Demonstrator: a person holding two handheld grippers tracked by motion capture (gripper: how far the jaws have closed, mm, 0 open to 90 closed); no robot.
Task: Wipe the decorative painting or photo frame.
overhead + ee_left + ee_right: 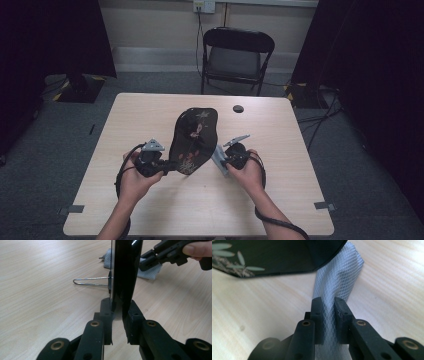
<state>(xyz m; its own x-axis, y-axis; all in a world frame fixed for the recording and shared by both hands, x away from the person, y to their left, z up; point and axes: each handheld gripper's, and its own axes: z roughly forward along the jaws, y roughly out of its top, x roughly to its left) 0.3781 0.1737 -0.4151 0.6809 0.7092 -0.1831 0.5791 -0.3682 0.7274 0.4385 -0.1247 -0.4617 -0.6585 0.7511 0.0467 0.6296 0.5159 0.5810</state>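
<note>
The left gripper (167, 165) clamps the black plate's (194, 140) seven-o'clock edge; at the plate's four o'clock, the right gripper (220, 161) pinches a white cloth (337, 282).

The upper part of the black panel (125, 272) clamped in the left gripper (119, 322) is cut off by the top edge of the left gripper view, and its painted face cannot be seen there, since it is met edge-on. The wire stand (91, 281) is hidden where it passes behind the panel. Beyond the right gripper (329, 320), the far end of the white cloth (338, 280) is covered by the panel's rim. The painted motif (192, 145) is too small to be made out in the high view.
</note>
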